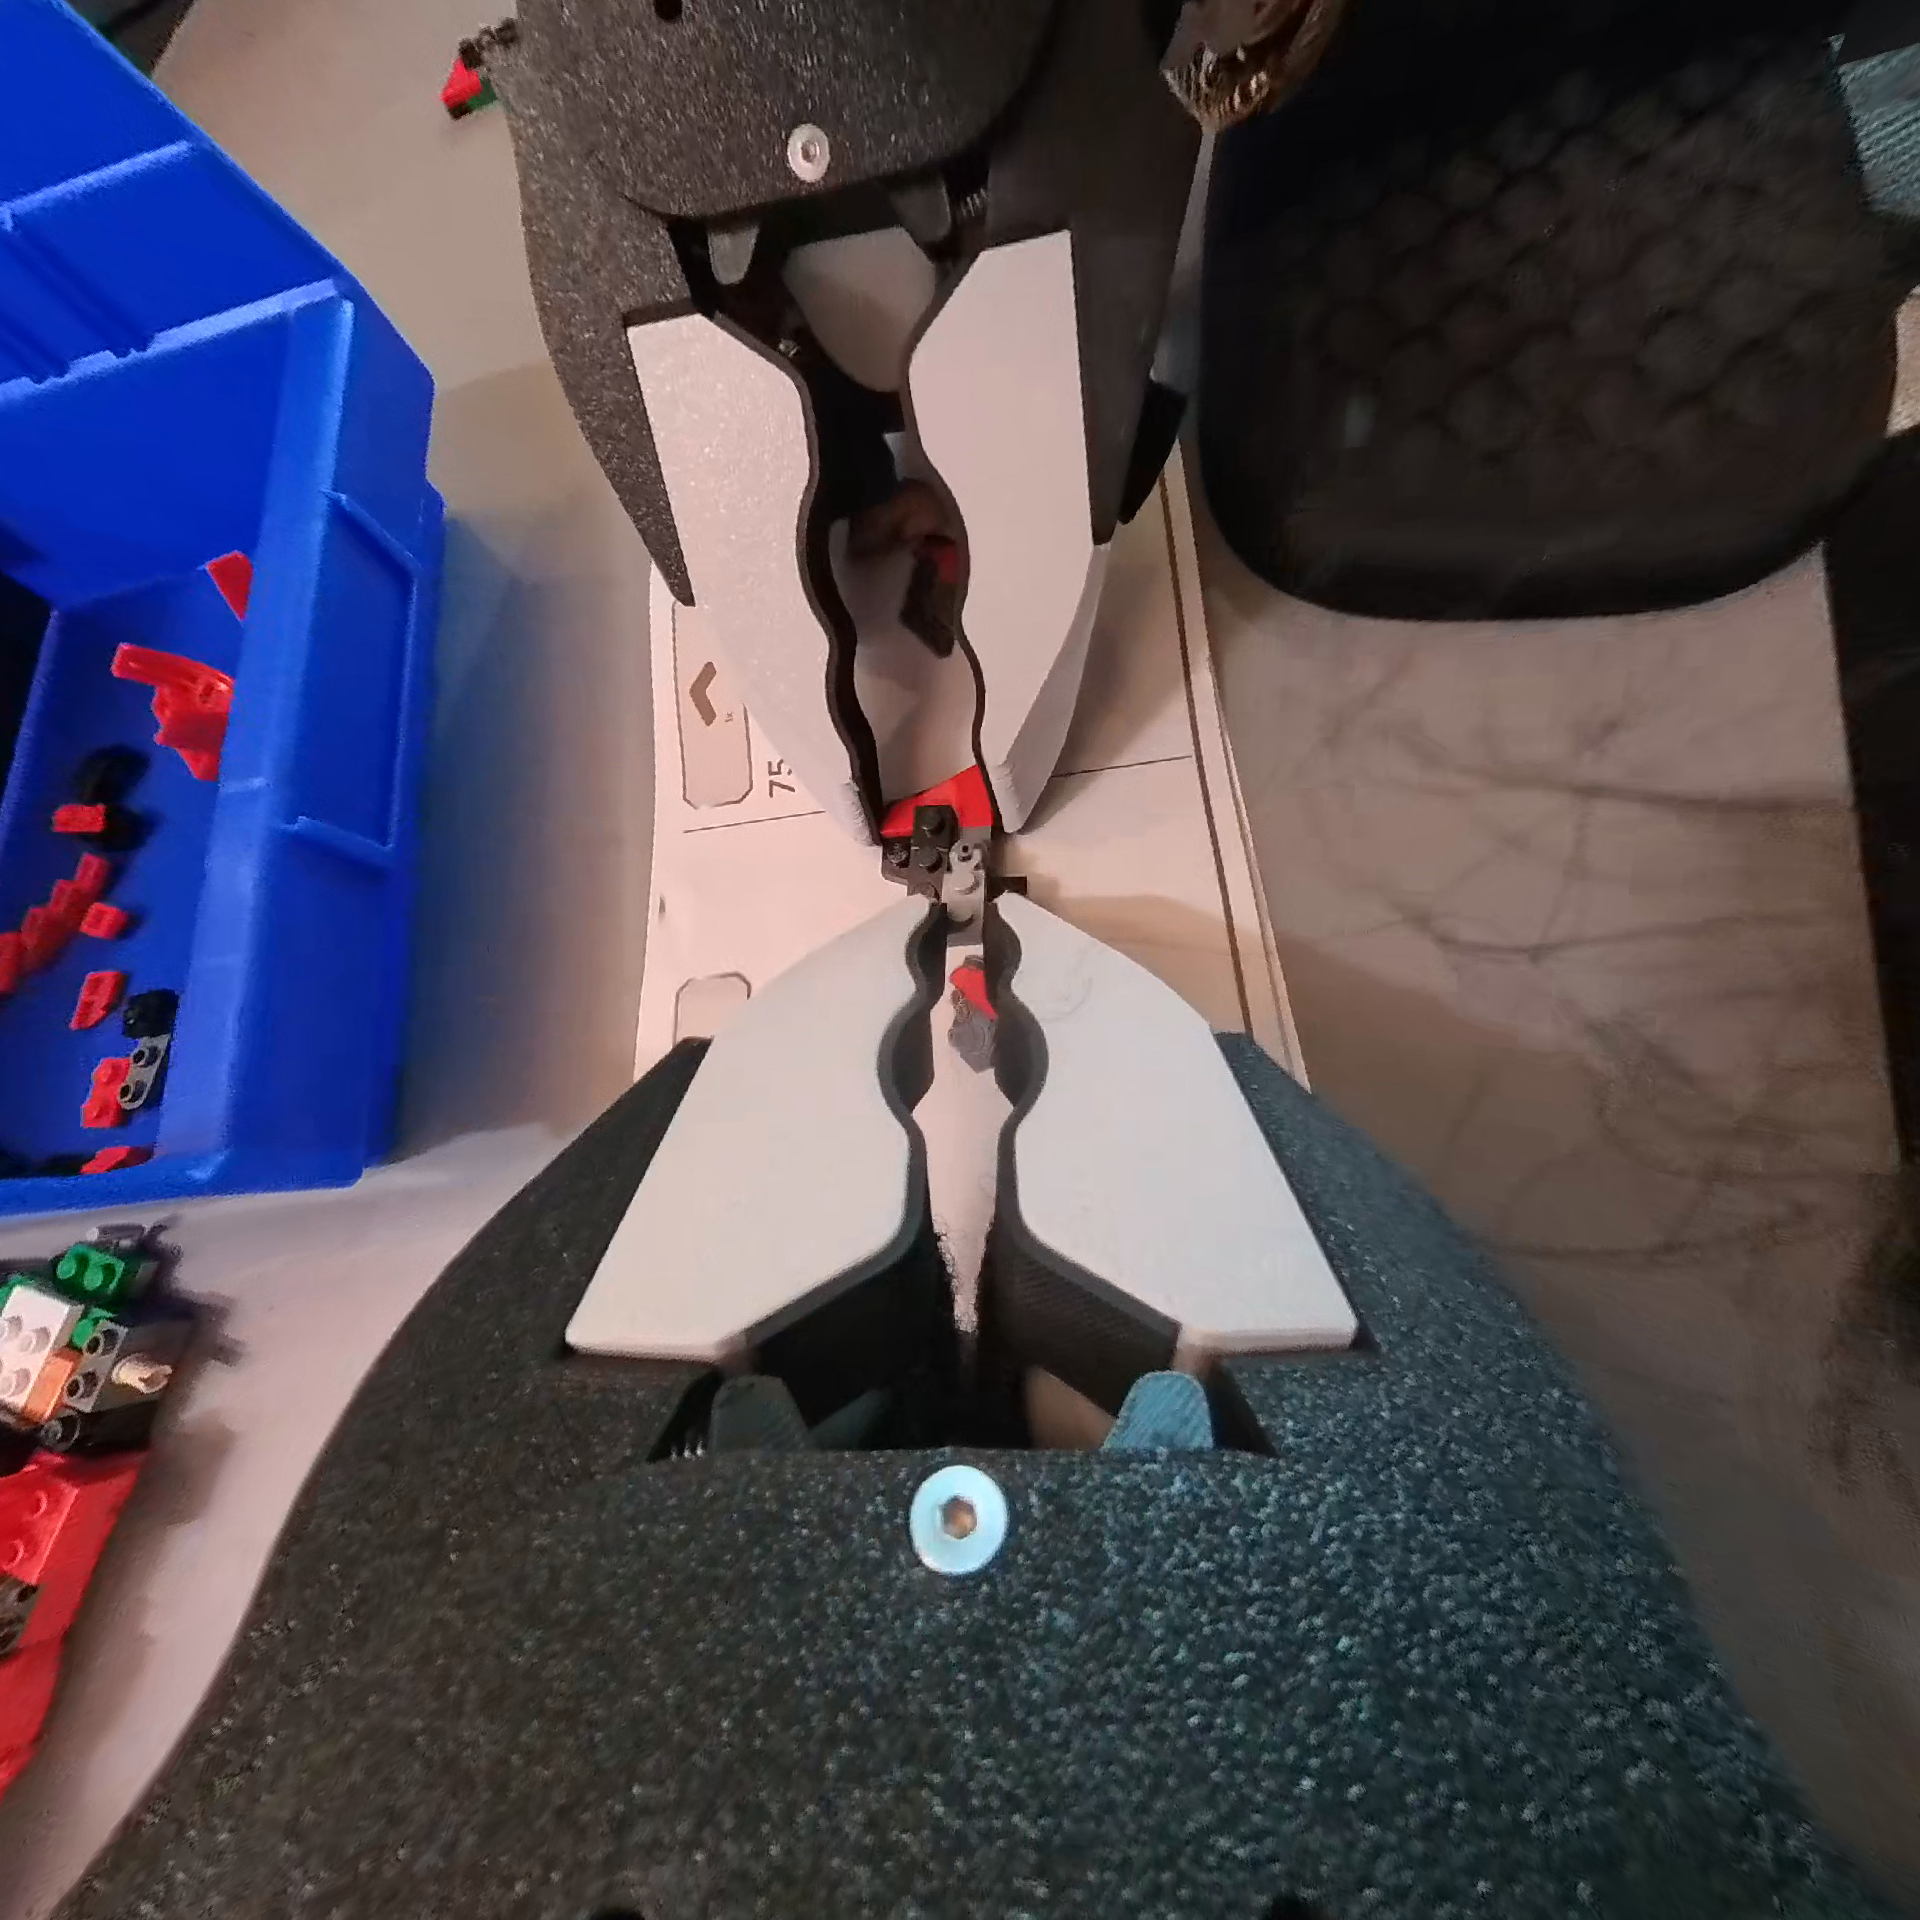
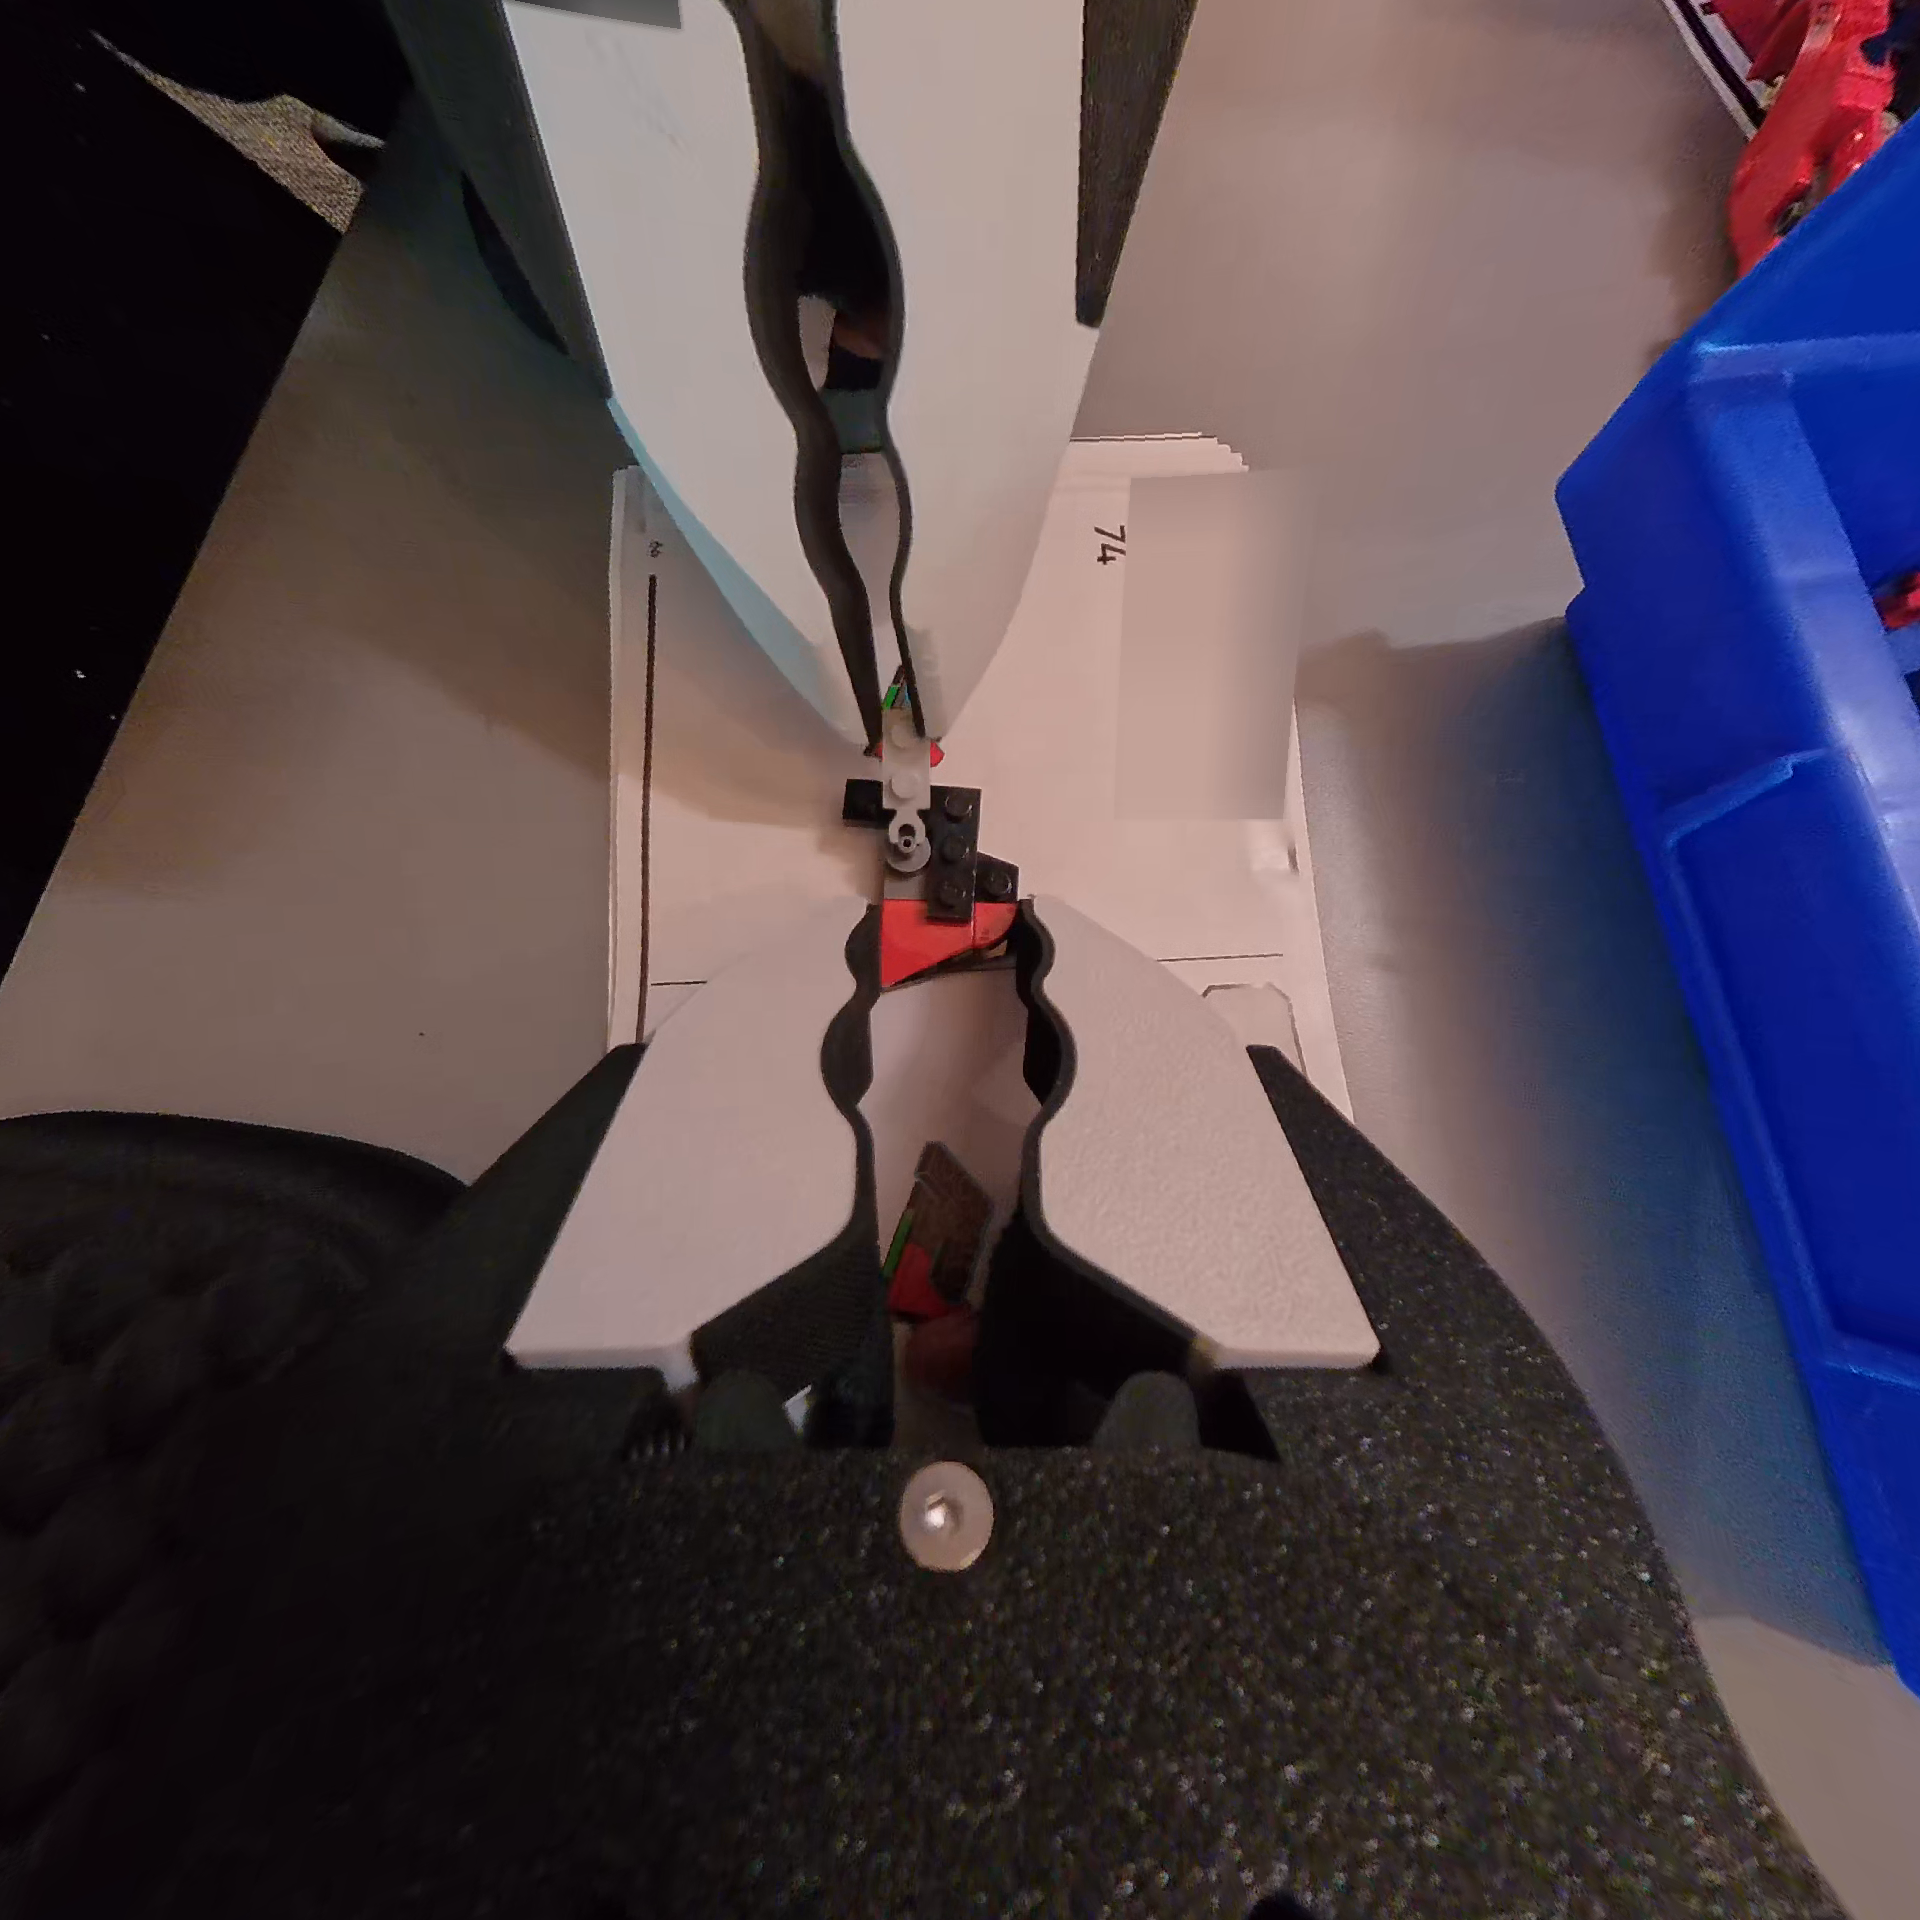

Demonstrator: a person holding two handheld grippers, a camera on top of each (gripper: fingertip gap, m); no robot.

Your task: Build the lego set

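Over on the far left of the left wrist view sits a blue plastic bin [image 1: 260,727] with loose red and black Lego pieces [image 1: 114,935] scattered on its floor, and in front of it, on the pale table [image 1: 343,260], a heap of partly built bricks [image 1: 73,1371] in green, white, orange and red.

Moving toward the middle, an open instruction booklet [image 1: 727,883] lies flat on the table, and right above it the two grippers meet nose to nose. The left gripper [image 1: 961,920] has its white fingers drawn together on a small grey hinge piece [image 1: 964,883]. That grey piece touches a little assembly of red wedge and black plates [image 1: 930,826], which the right gripper [image 1: 930,816] pinches from the opposite side, its tips closed onto the red part (the gap further back along the fingers stays wide, only the tips grip).

From the right wrist view the same small build [image 2: 940,883] shows clearly: red slope wedged between the right gripper [image 2: 951,940] tips, black studded plates on top, the grey piece reaching out to the left gripper [image 2: 899,727] beyond.

Farther right, a dark mesh chair seat [image 1: 1538,343] stands beside the table edge.
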